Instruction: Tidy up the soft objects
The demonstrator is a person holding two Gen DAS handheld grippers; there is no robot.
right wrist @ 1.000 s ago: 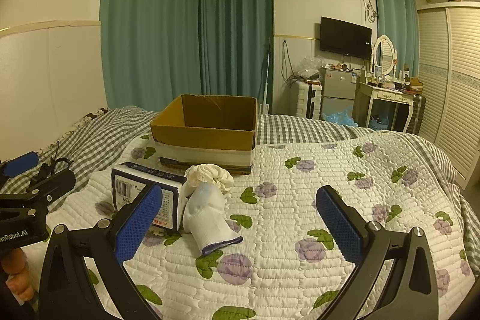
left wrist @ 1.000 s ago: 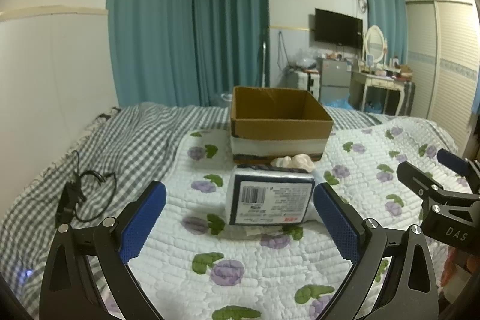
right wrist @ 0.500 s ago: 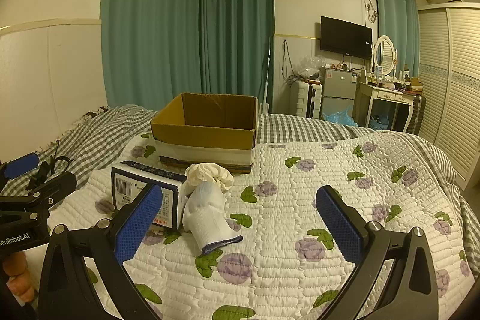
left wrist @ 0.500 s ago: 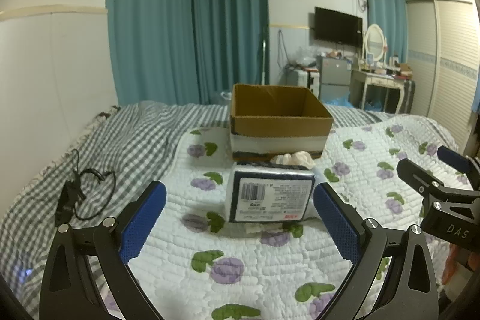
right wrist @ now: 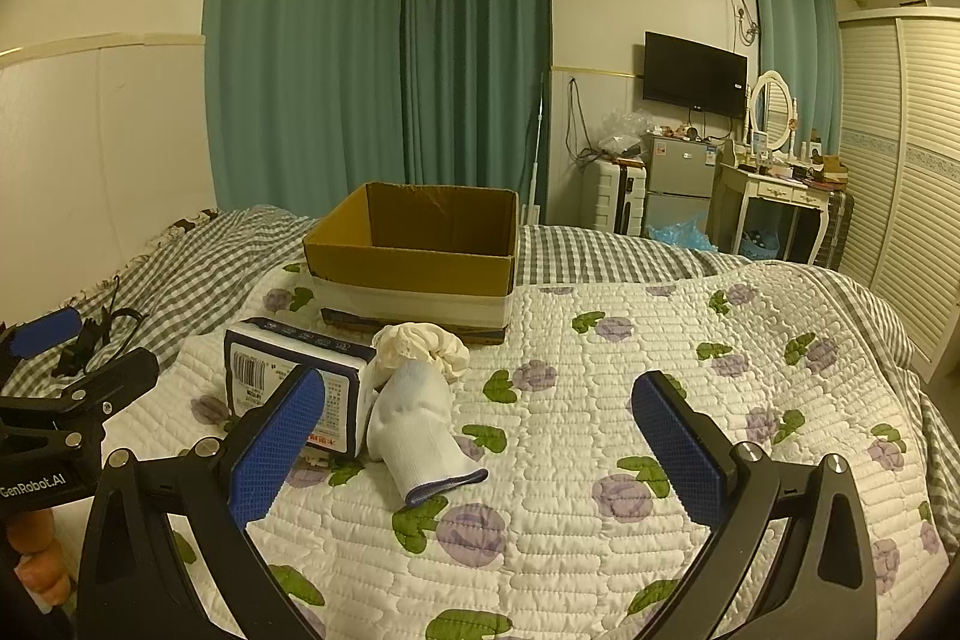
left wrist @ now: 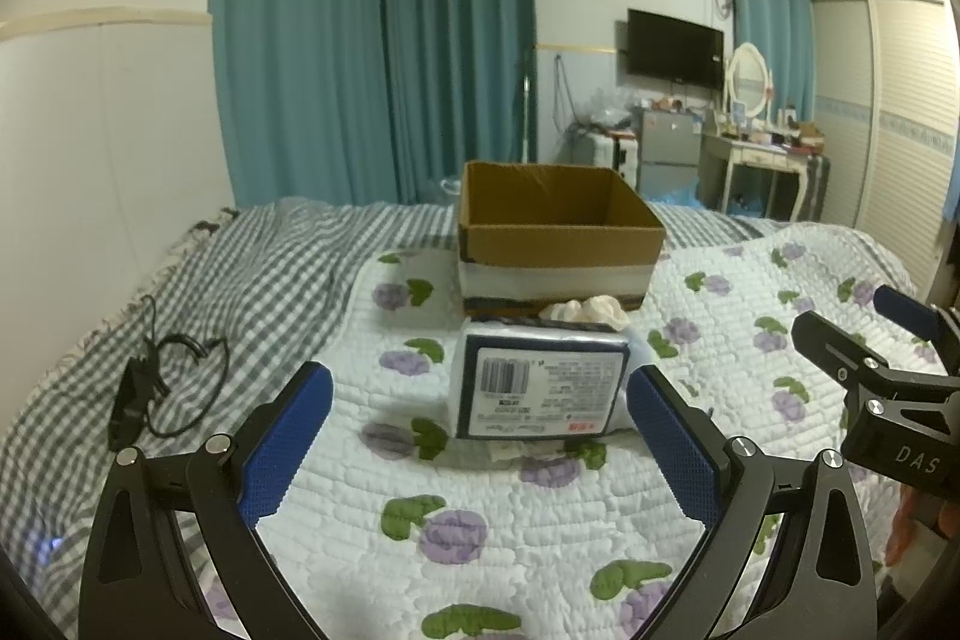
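bedroom sorting job, apparently at its first step: nothing seems to be in the box yet, though its floor is hidden.

left wrist view: left gripper hovers over the quilt, fingers spread wide and holding nothing. a wrapped pack, label side near, lies straight ahead between the blue pads. a cream cloth sits just behind it, against the near wall of the open box. the right gripper shows at the right edge. a black cable lies at left on the checked blanket.

right wrist view: right gripper is likewise wide and empty. a white sock lies near left of centre, touching the pack on its left; the cloth bunches just beyond, by the box. the left gripper enters at far left.

next move, by judgement: close on one soft item, likely the pack for the left or the sock for the right, lift it over the box rim and release. the quilt may dip under pressure.

green curtains, a tv, a wardrobe and a dressing table fill the far room.
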